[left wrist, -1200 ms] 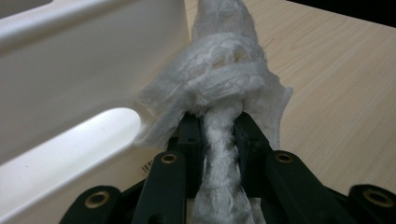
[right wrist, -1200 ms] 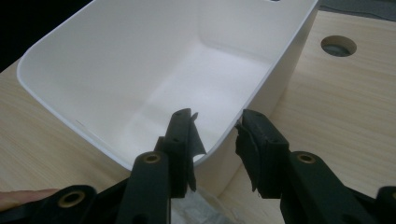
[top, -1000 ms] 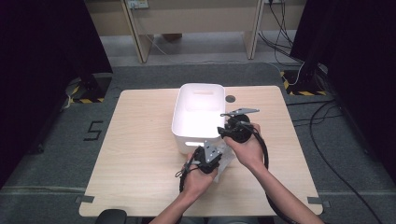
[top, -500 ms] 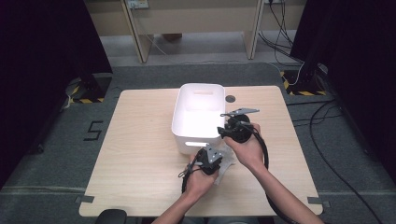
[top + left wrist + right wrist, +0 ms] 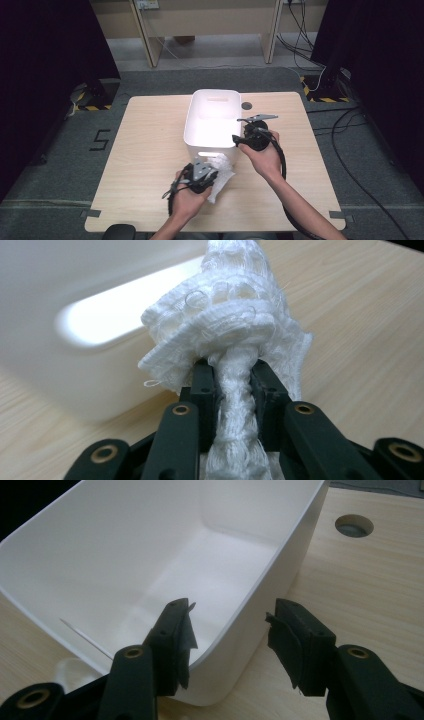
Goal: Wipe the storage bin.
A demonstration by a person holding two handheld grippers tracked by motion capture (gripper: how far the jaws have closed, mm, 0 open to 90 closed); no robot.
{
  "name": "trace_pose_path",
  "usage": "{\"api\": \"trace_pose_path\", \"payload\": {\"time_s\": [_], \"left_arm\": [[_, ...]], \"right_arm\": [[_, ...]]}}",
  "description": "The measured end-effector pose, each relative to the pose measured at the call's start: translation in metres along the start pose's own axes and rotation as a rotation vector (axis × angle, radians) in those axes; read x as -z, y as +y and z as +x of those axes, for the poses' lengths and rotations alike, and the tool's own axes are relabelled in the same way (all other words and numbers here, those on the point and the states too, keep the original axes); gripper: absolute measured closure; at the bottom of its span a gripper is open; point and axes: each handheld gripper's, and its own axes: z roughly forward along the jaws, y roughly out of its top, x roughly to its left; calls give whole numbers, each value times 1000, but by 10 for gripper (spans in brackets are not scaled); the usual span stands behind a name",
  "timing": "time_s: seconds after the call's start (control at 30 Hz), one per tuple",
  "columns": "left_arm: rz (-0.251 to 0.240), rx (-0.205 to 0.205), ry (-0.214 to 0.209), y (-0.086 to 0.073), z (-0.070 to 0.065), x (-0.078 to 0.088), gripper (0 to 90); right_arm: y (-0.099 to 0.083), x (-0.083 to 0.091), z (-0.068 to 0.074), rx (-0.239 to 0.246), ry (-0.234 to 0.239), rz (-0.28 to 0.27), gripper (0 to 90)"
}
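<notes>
High view: white bin [image 5: 212, 120] sits mid-table [image 5: 150, 150], looks empty. Left gripper [image 5: 200, 172] is just in front of the bin's near wall, clamped on a white cloth [image 5: 220, 175] that bunches and hangs toward the near side. Right gripper [image 5: 252, 135] is by the bin's right near corner, carrying nothing. Left gripper view: jaws pinched tight on a twisted strand of the cloth [image 5: 235, 340], with the rest bulging above the tips and the bin's handle slot [image 5: 100, 322] close behind. Right gripper view: jaws wide apart, nothing between them, straddling the bin's corner rim [image 5: 270, 595], one jaw inside, one outside. Likely risks: the grip is on a thin twist only, so the cloth could slip out on a lift; trailing cloth may snag the bin's rim; the right jaws could nudge or tip the light bin if they close or shift.
</notes>
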Motion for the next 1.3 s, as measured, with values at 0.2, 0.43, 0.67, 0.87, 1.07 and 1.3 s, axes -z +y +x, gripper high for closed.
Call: {"api": "trace_pose_path", "payload": {"time_s": [0.2,0.43,0.67,0.87,1.07,1.3], "left_arm": [[-37,86,88,-20,48,58,754],[-85,166,250,-27,107,99,754],[-66,212,267,-29,135,89,753],[-54,213,280,-22,149,74,753],[-48,179,314,-7,165,57,753],[-68,155,317,8,175,46,752]], "right_arm": [[0,-6,-2,-15,7,1,505],[6,-14,-1,9,14,40,579],[10,-11,-8,48,35,75,702],[12,-4,-16,114,79,129,860],[9,16,-23,84,85,93,735],[-6,37,-20,11,49,61,533]]}}
